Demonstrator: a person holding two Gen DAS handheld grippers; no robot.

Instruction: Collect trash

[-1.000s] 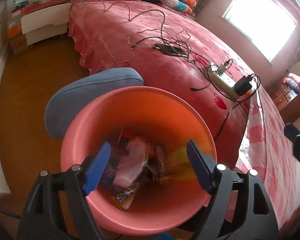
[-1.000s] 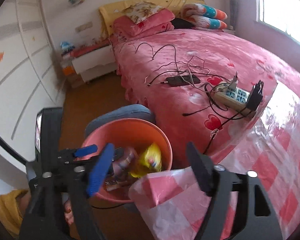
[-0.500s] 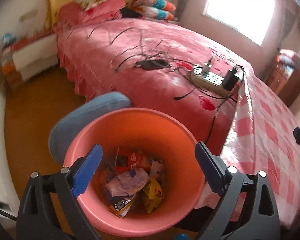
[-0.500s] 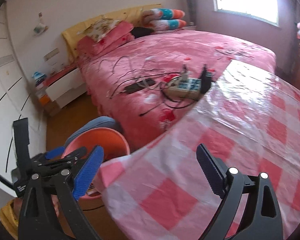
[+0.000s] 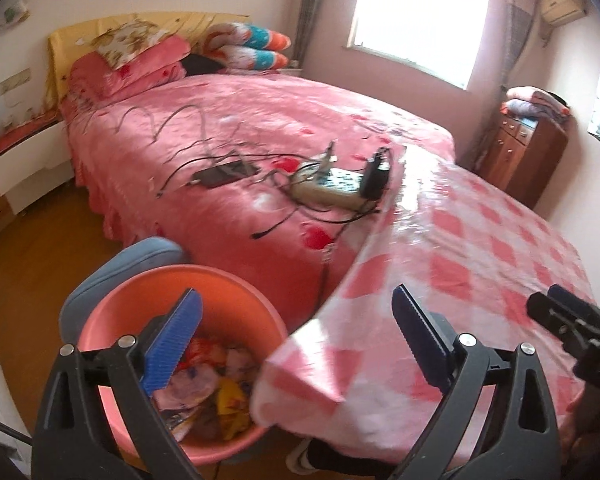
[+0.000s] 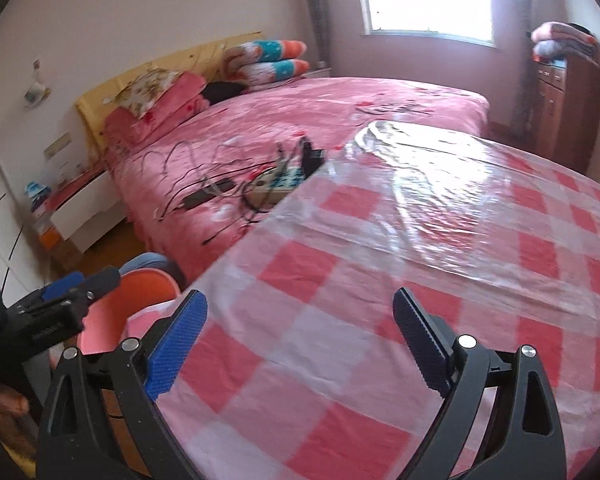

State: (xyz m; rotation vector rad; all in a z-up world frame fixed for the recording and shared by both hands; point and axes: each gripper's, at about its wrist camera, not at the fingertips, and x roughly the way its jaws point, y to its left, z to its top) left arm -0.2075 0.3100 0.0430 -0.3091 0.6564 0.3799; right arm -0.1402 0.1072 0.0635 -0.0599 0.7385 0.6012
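An orange-pink plastic bin (image 5: 236,292) stands on the floor beside the table's corner, with several crumpled wrappers (image 5: 220,380) inside, among them a yellow one. My left gripper (image 5: 296,336) hangs open above the bin's right rim and the table corner, nothing between its blue pads. My right gripper (image 6: 300,328) is open over the checked tablecloth (image 6: 380,280), also holding nothing. In the right wrist view the bin (image 6: 140,292) shows at lower left, partly hidden by the left gripper's black body (image 6: 60,312). The right gripper's finger (image 5: 568,312) enters the left wrist view at far right.
A table under a pink-and-white checked cloth with a clear plastic cover (image 5: 480,248) fills the right. A pink bed (image 5: 240,128) behind holds a power strip (image 5: 332,188), a phone (image 5: 224,174) and cables. A blue chair back (image 5: 140,260) stands behind the bin. A wooden dresser (image 5: 528,156) stands far right.
Both grippers have pulled back from the bin and swung right toward the table. Their jaws stand wider than a second ago. A yellow wrapper that was between the left jaws now lies in the bin.
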